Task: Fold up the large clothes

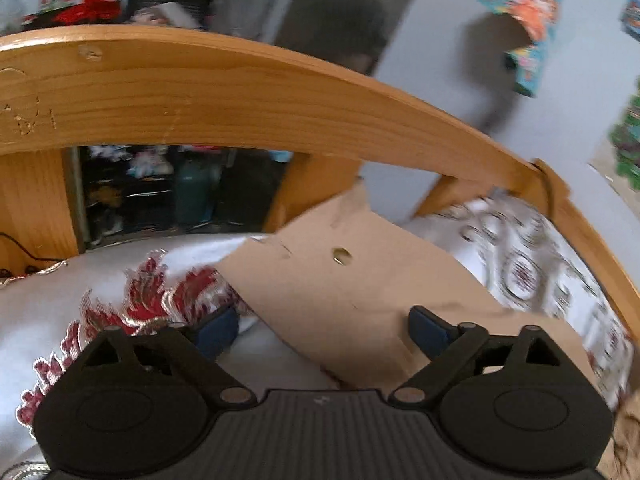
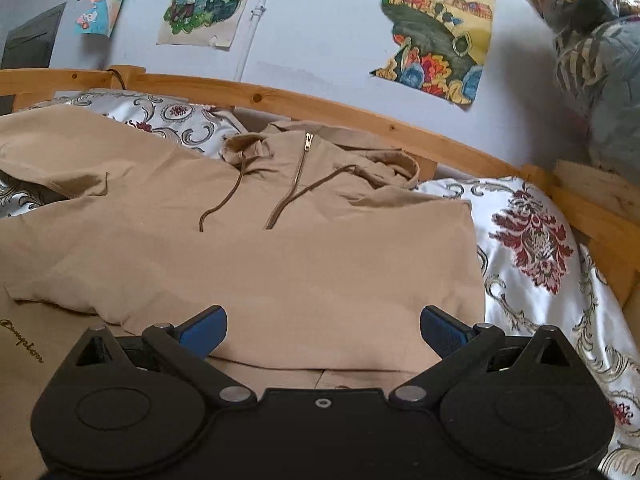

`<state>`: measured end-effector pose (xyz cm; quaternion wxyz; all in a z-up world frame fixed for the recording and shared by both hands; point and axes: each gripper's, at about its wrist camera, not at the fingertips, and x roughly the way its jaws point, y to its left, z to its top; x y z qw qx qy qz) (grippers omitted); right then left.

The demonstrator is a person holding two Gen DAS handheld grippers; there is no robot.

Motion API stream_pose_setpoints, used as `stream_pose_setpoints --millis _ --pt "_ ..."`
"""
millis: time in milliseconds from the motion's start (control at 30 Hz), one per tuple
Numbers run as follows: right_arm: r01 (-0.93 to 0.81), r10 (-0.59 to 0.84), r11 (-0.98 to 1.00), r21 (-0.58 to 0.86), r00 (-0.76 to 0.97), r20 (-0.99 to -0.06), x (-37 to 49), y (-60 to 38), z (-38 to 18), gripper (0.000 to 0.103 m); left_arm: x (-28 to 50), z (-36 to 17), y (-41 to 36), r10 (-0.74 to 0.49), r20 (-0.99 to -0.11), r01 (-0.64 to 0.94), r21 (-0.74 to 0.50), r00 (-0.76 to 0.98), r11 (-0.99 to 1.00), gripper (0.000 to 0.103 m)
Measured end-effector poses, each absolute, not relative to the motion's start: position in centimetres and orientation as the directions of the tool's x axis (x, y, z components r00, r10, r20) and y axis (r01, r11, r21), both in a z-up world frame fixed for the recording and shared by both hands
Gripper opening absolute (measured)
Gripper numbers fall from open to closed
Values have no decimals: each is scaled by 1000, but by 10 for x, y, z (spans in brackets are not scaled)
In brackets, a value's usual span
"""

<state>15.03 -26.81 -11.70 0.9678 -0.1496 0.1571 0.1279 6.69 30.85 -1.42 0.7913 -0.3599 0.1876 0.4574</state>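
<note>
Soft daylight, heavy motion blur in left view, fisheye-bent edges throughout.

Your hoodie [image 2: 280, 248] lies spread on the bedspread [image 2: 536, 264], hood toward the wooden bed rail [image 2: 360, 118], one side folded over the body. Behind the rail stands the wall with posters [image 2: 436, 28]. Your right gripper [image 2: 322, 330] hovers wide apart over the hoodie's near part; your left gripper [image 1: 324, 330] spreads above a hoodie corner [image 1: 340, 280].
</note>
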Motion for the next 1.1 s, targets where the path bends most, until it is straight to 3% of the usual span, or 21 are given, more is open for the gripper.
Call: stream_pose_setpoints --millis 67,200,267,333,567,667,767,933,1100 --pt "-297 202 921 -254 918 -341 149 -268 -117 102 70 -15 311 593 -639 -871 -383 490 307 69" --pt "-308 218 917 -252 919 -329 148 -268 -116 102 68 -12 305 603 -618 -864 -374 504 338 45" --pt "-322 236 914 -247 916 -324 148 -268 -117 102 65 -7 295 629 -601 -870 -350 493 347 22" --pt "-338 255 909 -244 914 -315 147 -269 -119 102 60 1 286 652 -581 -873 -341 488 350 8" --pt "-344 273 915 -211 912 -306 148 -271 -117 102 51 41 239 687 -406 -798 -323 602 508 2" --pt "-338 271 920 -201 916 -296 148 -272 -116 102 62 68 213 643 -312 -714 -294 700 635 2" --pt "-336 274 924 -181 914 -299 150 -273 -115 102 81 101 187 541 -230 -587 -276 809 761 2" --pt "-317 261 932 -175 923 -281 152 -278 -113 102 119 155 122 269 -94 -282 -200 959 938 2" --pt "-263 226 958 -116 938 -262 158 -295 -107 102 152 165 45 54 -124 -59 -34 991 998 2"
